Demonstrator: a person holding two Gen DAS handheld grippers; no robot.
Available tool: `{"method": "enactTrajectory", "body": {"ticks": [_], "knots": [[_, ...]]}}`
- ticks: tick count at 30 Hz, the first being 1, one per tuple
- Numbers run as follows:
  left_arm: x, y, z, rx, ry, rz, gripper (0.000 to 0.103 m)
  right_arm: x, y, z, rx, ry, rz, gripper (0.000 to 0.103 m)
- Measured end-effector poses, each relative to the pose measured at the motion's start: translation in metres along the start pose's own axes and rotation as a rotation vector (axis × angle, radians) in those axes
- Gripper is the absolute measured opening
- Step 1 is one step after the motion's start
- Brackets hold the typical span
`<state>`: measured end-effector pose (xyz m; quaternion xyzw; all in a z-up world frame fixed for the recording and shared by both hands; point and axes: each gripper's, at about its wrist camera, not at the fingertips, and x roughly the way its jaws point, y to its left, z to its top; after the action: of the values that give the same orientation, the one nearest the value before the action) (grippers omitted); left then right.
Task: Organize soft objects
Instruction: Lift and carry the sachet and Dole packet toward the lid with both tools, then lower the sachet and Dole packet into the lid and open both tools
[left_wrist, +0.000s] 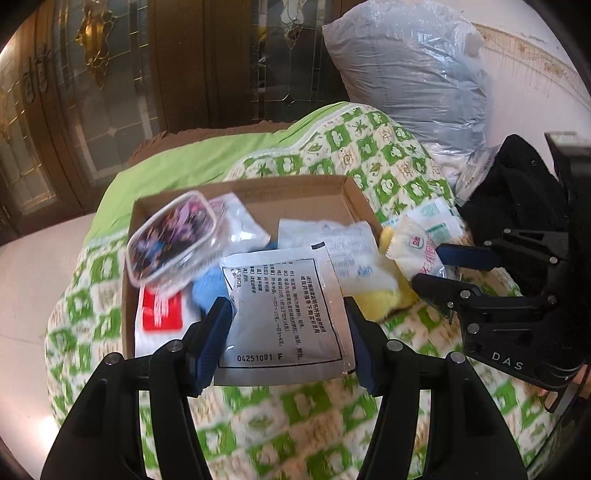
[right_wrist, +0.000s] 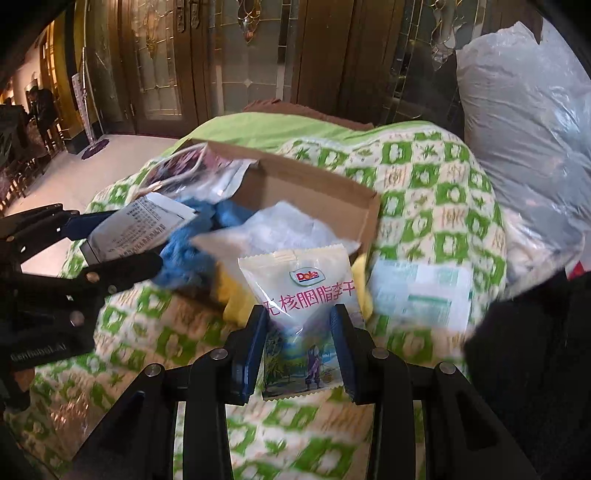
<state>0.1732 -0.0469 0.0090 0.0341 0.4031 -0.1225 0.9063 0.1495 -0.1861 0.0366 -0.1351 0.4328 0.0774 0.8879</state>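
My left gripper (left_wrist: 288, 314) is shut on a silver medicine sachet (left_wrist: 280, 310) with black print, held over the near edge of a shallow cardboard box (left_wrist: 354, 195). The box holds a clear pouch with a purple pattern (left_wrist: 171, 240), a red-and-white packet (left_wrist: 160, 314), a blue fluffy thing (left_wrist: 207, 288) and white plastic bags (left_wrist: 343, 243). My right gripper (right_wrist: 299, 317) is shut on a white Dole snack packet (right_wrist: 306, 299), held just right of the box, above a yellow plush (right_wrist: 232, 295). A green-and-white packet (right_wrist: 421, 291) lies on the quilt to the right.
A green-and-white patterned quilt (left_wrist: 369, 144) covers the surface under the box. A large plastic-wrapped bundle (left_wrist: 417, 74) stands at the back right. A black garment (left_wrist: 517, 192) lies at the right. Dark wooden glass doors (left_wrist: 110, 74) are behind.
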Motion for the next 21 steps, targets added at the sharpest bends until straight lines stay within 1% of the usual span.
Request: {"method": "enactTrajectory", "body": {"ticks": [3, 10, 17, 21], "knots": [[0.015, -0.002, 0.013, 0.011, 0.008, 0.005, 0.059, 0.013, -0.005, 0.016, 0.007, -0.006, 0.006, 0.035], [0.050, -0.004, 0.033, 0.034, 0.031, 0.024, 0.059, 0.061, -0.022, 0.042, 0.028, 0.012, 0.012, 0.035], [0.074, -0.001, 0.040, 0.032, 0.053, 0.036, 0.059, 0.100, -0.033, 0.052, 0.044, 0.027, 0.036, 0.035], [0.079, 0.000, 0.041, 0.027, 0.054, 0.047, 0.059, 0.111, -0.036, 0.057, 0.058, 0.022, 0.050, 0.036]]}}
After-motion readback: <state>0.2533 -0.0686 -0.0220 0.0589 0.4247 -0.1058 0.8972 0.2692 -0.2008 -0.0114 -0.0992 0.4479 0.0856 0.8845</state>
